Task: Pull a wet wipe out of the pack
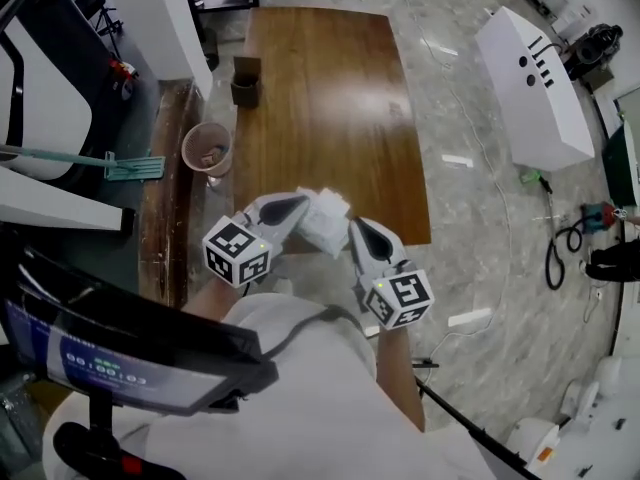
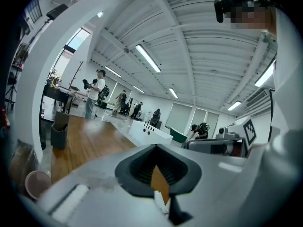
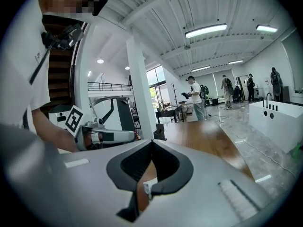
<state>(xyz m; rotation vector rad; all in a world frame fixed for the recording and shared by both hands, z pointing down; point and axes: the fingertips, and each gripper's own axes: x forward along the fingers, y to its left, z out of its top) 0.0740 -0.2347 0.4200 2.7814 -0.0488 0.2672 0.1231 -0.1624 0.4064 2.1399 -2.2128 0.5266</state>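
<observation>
- One white bundle [image 1: 322, 218] hangs in the air over the near end of the wooden table [image 1: 330, 98], close in front of the person's chest. It is crumpled, and I cannot separate pack from wet wipe within it.
- Both tools have it. The left gripper [image 1: 299, 207] has its jaws together on the bundle's left side, and a white sliver [image 2: 158, 201] shows at its tips in its own view.
- The right gripper [image 1: 353, 228] is likewise closed on the right side, with a white scrap [image 3: 147, 189] nipped at its tips.
- Step in hand, as I judge it: the pull itself, one tool anchoring while the other draws the sheet.
- The next move calls for the two grippers to part steadily, holding both grips firm so the sheet slides free rather than tearing.
- The bundle's longer stretch runs between the two tips, across the person's front. No end points anywhere clearly.
- Further out, a pinkish cup [image 1: 207, 148] and a dark box [image 1: 245, 80] stand at the table's left edge, well apart from the work.
</observation>
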